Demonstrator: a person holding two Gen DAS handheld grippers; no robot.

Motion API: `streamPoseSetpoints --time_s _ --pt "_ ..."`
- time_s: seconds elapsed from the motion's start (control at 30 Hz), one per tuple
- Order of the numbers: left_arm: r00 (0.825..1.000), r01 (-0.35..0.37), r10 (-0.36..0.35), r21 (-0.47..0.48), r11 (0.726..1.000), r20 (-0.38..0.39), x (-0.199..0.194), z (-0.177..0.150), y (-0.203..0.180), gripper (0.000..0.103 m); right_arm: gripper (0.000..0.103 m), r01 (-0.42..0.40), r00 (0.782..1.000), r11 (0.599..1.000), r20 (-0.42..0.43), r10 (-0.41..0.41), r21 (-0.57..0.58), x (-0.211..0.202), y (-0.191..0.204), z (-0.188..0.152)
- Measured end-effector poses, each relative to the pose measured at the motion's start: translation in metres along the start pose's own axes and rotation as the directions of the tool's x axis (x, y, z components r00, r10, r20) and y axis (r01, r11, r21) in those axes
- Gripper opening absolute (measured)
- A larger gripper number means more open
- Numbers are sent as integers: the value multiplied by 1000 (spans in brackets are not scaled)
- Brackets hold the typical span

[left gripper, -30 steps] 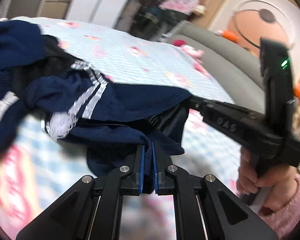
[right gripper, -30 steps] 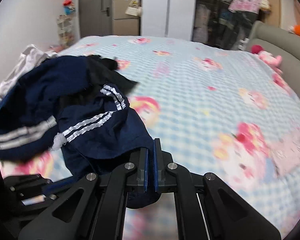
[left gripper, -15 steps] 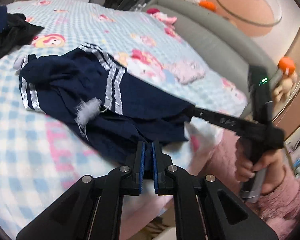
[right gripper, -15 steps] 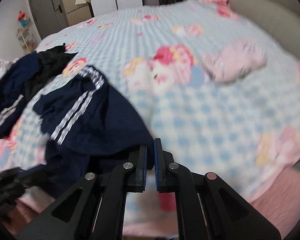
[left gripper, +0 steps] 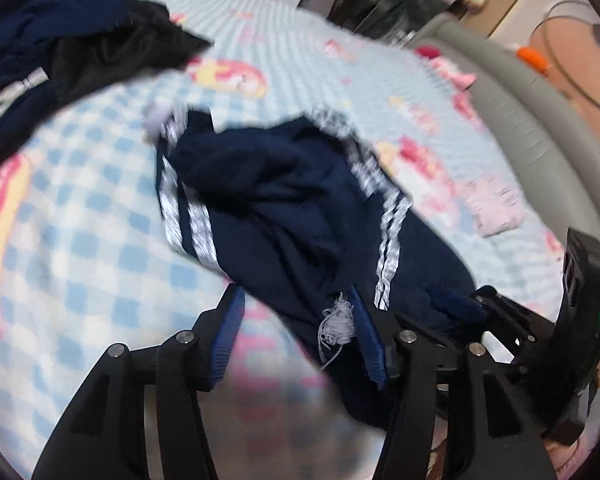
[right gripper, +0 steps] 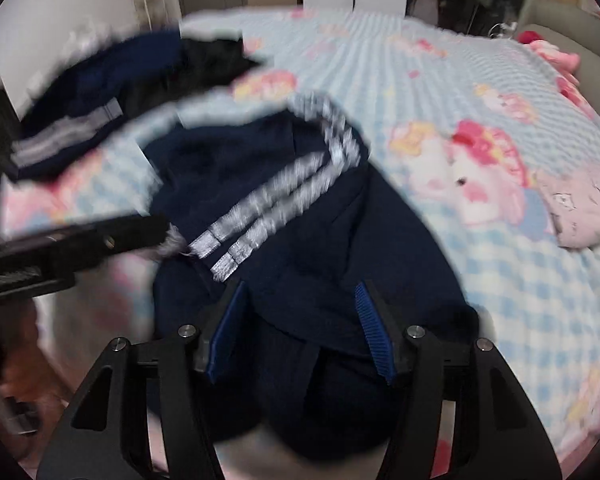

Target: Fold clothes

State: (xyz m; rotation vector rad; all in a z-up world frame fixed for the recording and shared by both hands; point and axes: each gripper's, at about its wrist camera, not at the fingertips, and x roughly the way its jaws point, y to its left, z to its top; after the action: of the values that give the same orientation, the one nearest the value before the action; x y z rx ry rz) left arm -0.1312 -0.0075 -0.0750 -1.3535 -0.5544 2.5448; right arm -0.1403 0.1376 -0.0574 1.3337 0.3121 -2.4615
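A navy garment with white stripes (left gripper: pixel 284 208) lies crumpled on the blue checked bed sheet (left gripper: pixel 80 216); it also shows in the right wrist view (right gripper: pixel 300 216). My left gripper (left gripper: pixel 296 336) is open, its jaws wide over the garment's near edge. My right gripper (right gripper: pixel 300 328) is open too, just above the garment's near part. The right gripper also appears at the right edge of the left wrist view (left gripper: pixel 476 312), and the left gripper at the left of the right wrist view (right gripper: pixel 156 228).
A pile of navy and black clothes (left gripper: pixel 60 44) lies at the far left of the bed (right gripper: pixel 100 92). A folded pink garment (right gripper: pixel 580 208) lies at the right. A grey headboard (left gripper: pixel 540 120) borders the bed. Wardrobes stand behind.
Both grippers were shut on the navy garment and carried it toward the near bed edge. Now both have opened and the garment lies on the sheet.
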Motion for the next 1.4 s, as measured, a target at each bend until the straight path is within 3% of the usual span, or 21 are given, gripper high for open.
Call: streamPoseSetpoints --time_s 0.13,0.2,0.3,0.43,0.53,0.63,0.67,0.73,0.77,0.8,0.87,0.93,1.0,1.1,1.13,1.2,1.27,1.3,1.4 --pt "1000 4 -3 61 998 -22 10 -18 -21 55 53 -9 999 1000 38 8 18 1 -3 -7" --pt "999 16 -12 94 995 -38 13 -23 -29 31 36 11 999 999 53 -13 33 -1 -9 -14" --pt "999 -9 15 168 986 -34 12 -31 -39 23 15 22 997 990 75 -33 137 -8 -28 -17" --pt "996 70 -62 128 989 -66 5 -38 -36 17 10 174 973 964 116 -199 200 -23 -52 -7" --pt "986 146 -134 125 981 -101 -3 -48 -39 17 10 194 964 929 116 -240 314 -35 -80 -8" --pt "979 179 -162 146 973 -122 -7 -53 -40 17 14 21 989 921 127 -76 389 -41 -93 -13" --pt "978 184 -167 143 972 -124 -8 -53 -40 19 24 -30 989 921 142 -27 387 -44 -89 -16" --pt "981 175 -166 95 980 -101 -10 -44 -29 31 33 -104 986 925 162 47 366 -48 -79 -24" --pt "986 156 -152 61 986 -69 -13 -38 -21 44 40 -126 984 929 166 72 348 -50 -71 -28" --pt "990 135 -134 26 990 -32 -15 -32 -12 54 52 -133 984 936 155 87 324 -48 -63 -32" --pt "995 103 -102 -41 994 10 -13 -21 5 60 61 -141 986 952 125 110 273 -42 -46 -41" --pt "996 85 -85 -58 995 2 -3 -14 9 61 65 -110 992 967 83 94 228 -30 -32 -47" --pt "998 67 -68 -76 995 -7 7 -7 13 61 78 -83 995 977 68 71 199 -20 -24 -50" --pt "999 32 -34 -80 996 -20 22 2 15 59 82 -72 996 981 70 60 180 -19 -17 -50" --pt "1000 9 -10 -46 999 -24 25 3 8 55 80 -56 996 985 71 45 163 -20 -14 -51" --pt "999 -12 12 8 1000 -31 27 0 -3 31 47 9 997 991 73 -19 134 -22 -15 -53" --pt "999 15 -13 27 1000 -49 26 -7 -10 17 35 31 995 988 84 -44 152 -26 -23 -54" --pt "998 35 -33 30 999 -59 25 -11 -13 17 29 27 994 984 95 -44 175 -29 -29 -54" --pt "988 128 -124 37 991 -93 16 -26 -25 14 24 117 979 974 144 -146 193 -40 -44 -50"
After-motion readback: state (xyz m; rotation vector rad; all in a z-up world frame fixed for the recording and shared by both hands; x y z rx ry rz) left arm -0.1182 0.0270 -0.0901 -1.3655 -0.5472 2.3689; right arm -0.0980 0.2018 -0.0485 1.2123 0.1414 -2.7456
